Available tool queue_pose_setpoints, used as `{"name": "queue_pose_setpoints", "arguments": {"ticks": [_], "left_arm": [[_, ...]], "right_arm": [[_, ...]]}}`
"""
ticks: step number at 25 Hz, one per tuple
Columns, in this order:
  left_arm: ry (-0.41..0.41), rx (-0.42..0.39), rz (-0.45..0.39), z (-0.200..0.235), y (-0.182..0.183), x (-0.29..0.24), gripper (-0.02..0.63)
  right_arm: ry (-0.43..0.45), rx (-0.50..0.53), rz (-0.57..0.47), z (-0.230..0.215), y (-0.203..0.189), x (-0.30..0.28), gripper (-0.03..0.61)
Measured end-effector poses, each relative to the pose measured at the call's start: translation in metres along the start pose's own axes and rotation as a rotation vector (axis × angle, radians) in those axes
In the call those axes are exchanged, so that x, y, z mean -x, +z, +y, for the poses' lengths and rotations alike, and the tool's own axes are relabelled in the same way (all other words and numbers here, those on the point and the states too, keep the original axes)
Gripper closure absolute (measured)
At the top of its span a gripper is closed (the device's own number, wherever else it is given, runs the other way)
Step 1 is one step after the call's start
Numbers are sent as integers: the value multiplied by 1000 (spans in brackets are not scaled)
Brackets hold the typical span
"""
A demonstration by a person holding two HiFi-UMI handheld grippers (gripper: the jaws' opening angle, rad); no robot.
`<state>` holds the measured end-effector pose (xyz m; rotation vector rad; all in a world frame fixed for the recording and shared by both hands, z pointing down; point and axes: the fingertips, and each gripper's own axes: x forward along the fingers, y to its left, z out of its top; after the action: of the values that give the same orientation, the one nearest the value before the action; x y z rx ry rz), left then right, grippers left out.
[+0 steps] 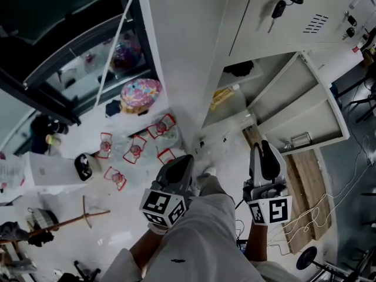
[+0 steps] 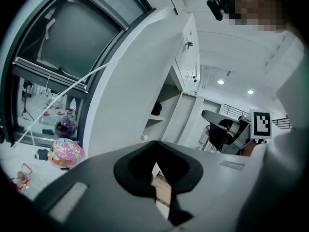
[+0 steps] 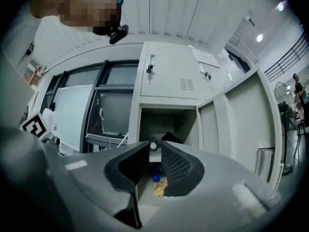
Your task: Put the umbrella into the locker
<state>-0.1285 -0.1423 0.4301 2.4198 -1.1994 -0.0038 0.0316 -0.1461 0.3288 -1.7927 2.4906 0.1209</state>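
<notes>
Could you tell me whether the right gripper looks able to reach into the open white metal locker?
Probably yes: the right gripper points at the white metal locker, its door swung aside, and nothing stands between them.

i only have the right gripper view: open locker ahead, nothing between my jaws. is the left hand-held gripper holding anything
observer: no, the left hand-held gripper has its jaws together and nothing in them.
operator: any umbrella around
observer: none i can name for sure. a pink patterned domed thing sits on the floor by the window, left of the locker.
operator: anything on the floor near the locker
observer: a wooden board lies on the floor by the open door.
</notes>
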Motion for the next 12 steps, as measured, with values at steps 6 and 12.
{"name": "queue_pose_setpoints", "arguments": {"ticks": [6, 12], "left_arm": [[18, -42, -20, 5, 6, 5, 603], [29, -93, -46, 5, 14, 8, 603]], "right_arm": [[-31, 36, -16, 2, -8, 22, 586], [-82, 81, 71, -2, -33, 27, 588]]}}
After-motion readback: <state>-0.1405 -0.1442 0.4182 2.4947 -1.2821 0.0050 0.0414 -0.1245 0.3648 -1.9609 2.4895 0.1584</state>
